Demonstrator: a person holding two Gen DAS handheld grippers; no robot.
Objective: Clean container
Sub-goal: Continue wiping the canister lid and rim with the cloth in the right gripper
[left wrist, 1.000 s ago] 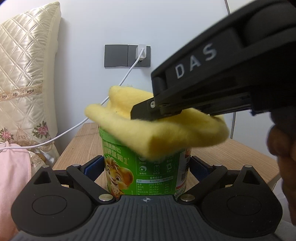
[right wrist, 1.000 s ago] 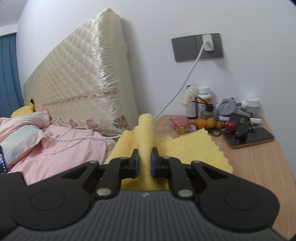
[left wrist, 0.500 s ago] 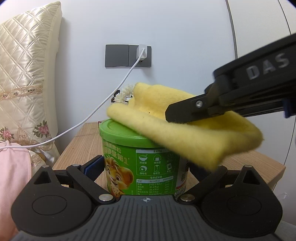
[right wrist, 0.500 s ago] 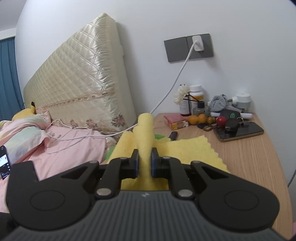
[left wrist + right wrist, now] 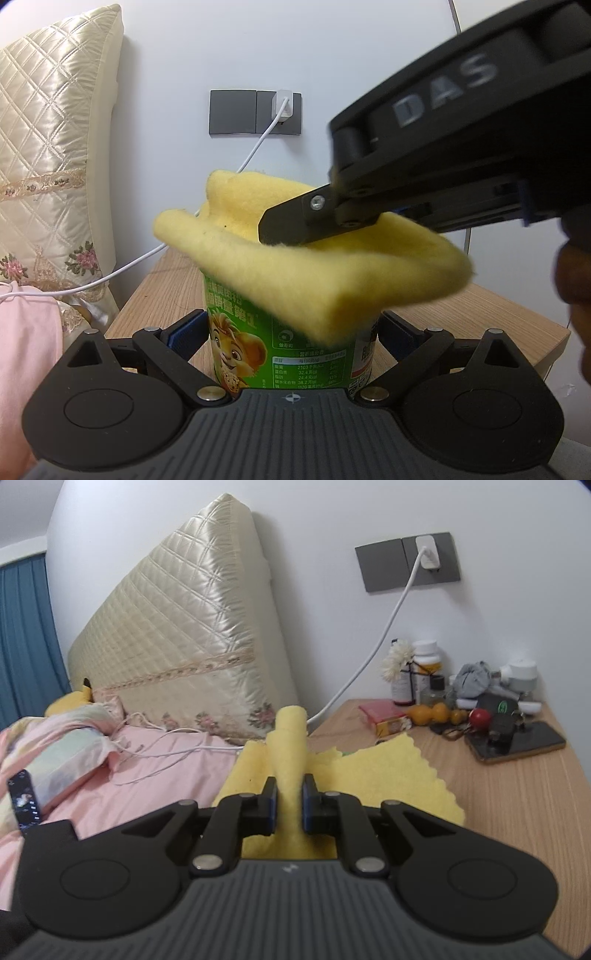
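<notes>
A green snack container [image 5: 258, 354] with a cartoon lion stands upright on the wooden bedside table [image 5: 517, 317]. My left gripper [image 5: 291, 328] is shut on it, one finger on each side. My right gripper [image 5: 289, 805] is shut on a folded yellow cloth [image 5: 291, 738]. In the left wrist view the right gripper [image 5: 424, 173] comes in from the right and holds the cloth [image 5: 332, 273] over the container's top, hiding the lid.
A quilted cream headboard [image 5: 192, 642] and pink bedding [image 5: 140, 775] lie to the left. A white charger cable [image 5: 388, 635] runs from the wall socket. Bottles [image 5: 424, 672], small fruits [image 5: 436, 712] and a phone [image 5: 517, 742] crowd the table's back right.
The right gripper and cloth slid right off the lid, then came back left over the container's top. The left gripper kept the container still.
</notes>
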